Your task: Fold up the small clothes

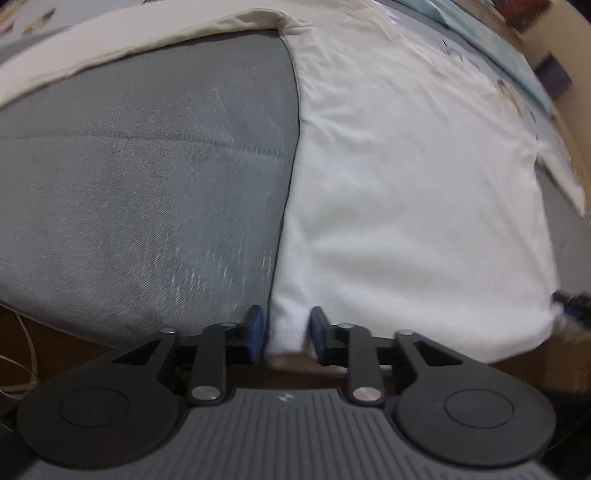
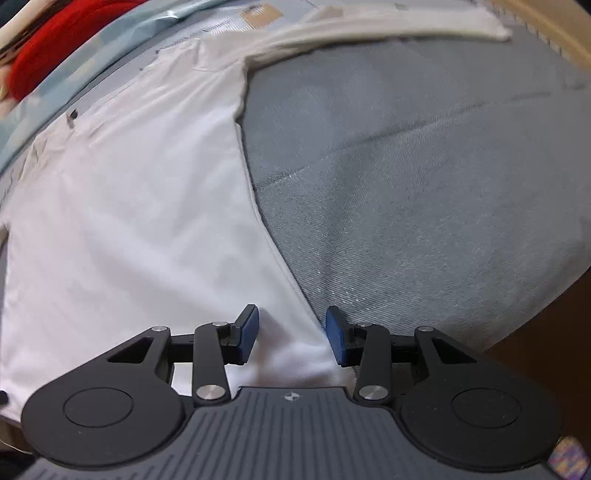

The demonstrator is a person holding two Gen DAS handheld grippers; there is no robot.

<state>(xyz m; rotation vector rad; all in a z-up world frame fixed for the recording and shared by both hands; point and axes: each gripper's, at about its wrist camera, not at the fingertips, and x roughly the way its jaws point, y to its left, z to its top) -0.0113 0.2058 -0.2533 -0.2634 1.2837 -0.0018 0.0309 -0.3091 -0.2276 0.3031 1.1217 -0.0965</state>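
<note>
Left tongs (image 1: 286, 334): pointing steeply down at the near edge of the white garment (image 1: 406, 192), a bunched corner of it sitting between the two blue pads (image 1: 255, 332). Pads look pressed against that fold from both sides, so I read it as clamped on the cloth; the frame is motion-blurred, so contact is not crisp.

Right tongs (image 2: 291, 334): spread apart, nothing gripped. The white garment's hem corner (image 2: 295, 354) lies under the gap between the blue pads (image 2: 248, 334), cloth flat, no pad touching it.

The white garment lies spread on a grey fabric surface (image 1: 147, 177). From the left tongs it fills everything ahead and to the right, with the grey surface to the left. From the right tongs it fills ahead-left, with the grey surface (image 2: 424, 184) ahead-right. Its long edge runs away from both tongs toward the far side.

A cream cloth strip (image 1: 129, 40) lies across the far edge, well ahead of the left tongs; the same strip (image 2: 388, 26) shows far ahead of the right tongs.

A red item (image 2: 55, 48) is far ahead-left of the right tongs, off the garment. The right tongs' tip (image 1: 572, 301) is just visible at the far right of the left view, at the garment's near corner.
</note>
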